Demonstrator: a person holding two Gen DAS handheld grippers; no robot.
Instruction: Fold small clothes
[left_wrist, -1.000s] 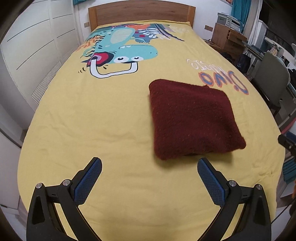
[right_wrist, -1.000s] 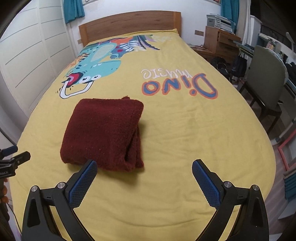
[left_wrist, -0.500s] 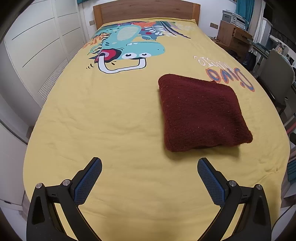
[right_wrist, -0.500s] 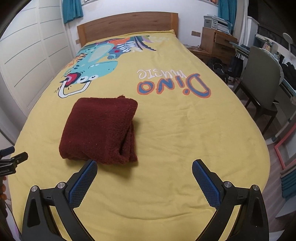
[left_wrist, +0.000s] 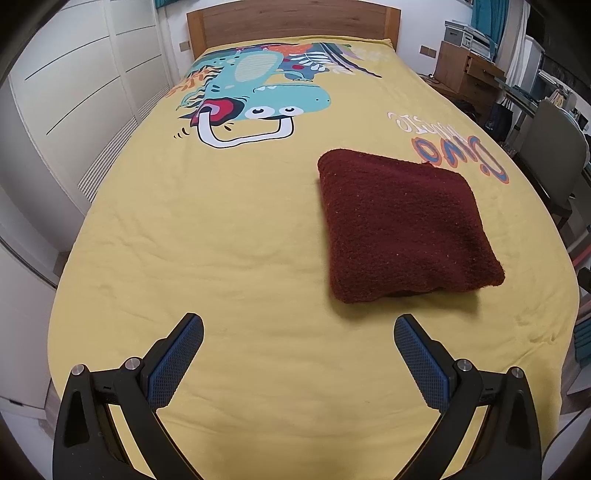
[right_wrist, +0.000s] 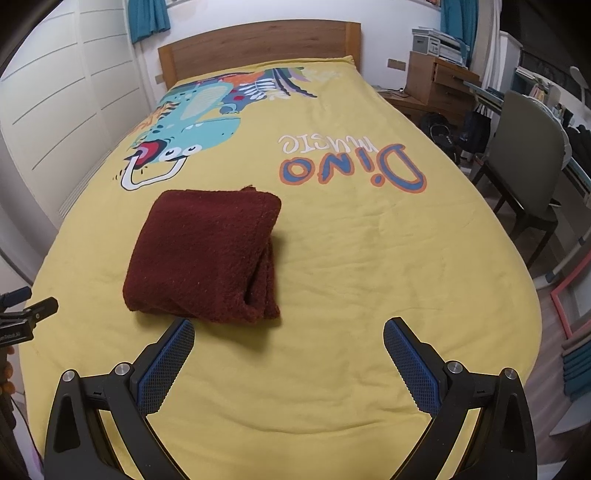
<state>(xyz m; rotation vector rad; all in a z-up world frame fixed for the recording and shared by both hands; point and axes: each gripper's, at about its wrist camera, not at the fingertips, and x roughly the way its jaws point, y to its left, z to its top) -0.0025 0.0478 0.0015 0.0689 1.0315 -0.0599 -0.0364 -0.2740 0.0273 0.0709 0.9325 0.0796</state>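
Note:
A dark red fuzzy garment (left_wrist: 402, 229) lies folded into a thick square on the yellow bedspread (left_wrist: 221, 236). In the right wrist view it (right_wrist: 207, 254) lies left of centre, its layered edges facing right. My left gripper (left_wrist: 298, 334) is open and empty, above the bed's near end, short of the garment's near-left corner. My right gripper (right_wrist: 289, 338) is open and empty, just short of the garment's near edge. The left gripper's tip (right_wrist: 26, 314) shows at the left edge of the right wrist view.
The bedspread carries a dinosaur print (left_wrist: 255, 99) and "Dino music" lettering (right_wrist: 351, 166). A wooden headboard (left_wrist: 291, 22) is at the far end. White wardrobe doors (left_wrist: 74, 92) stand left. A grey chair (right_wrist: 532, 147), a wooden cabinet (right_wrist: 436, 81) and a desk stand right.
Both grippers have drawn back and up a little from the folded garment, so more of the bed shows. The garment has not moved. Both stay open.

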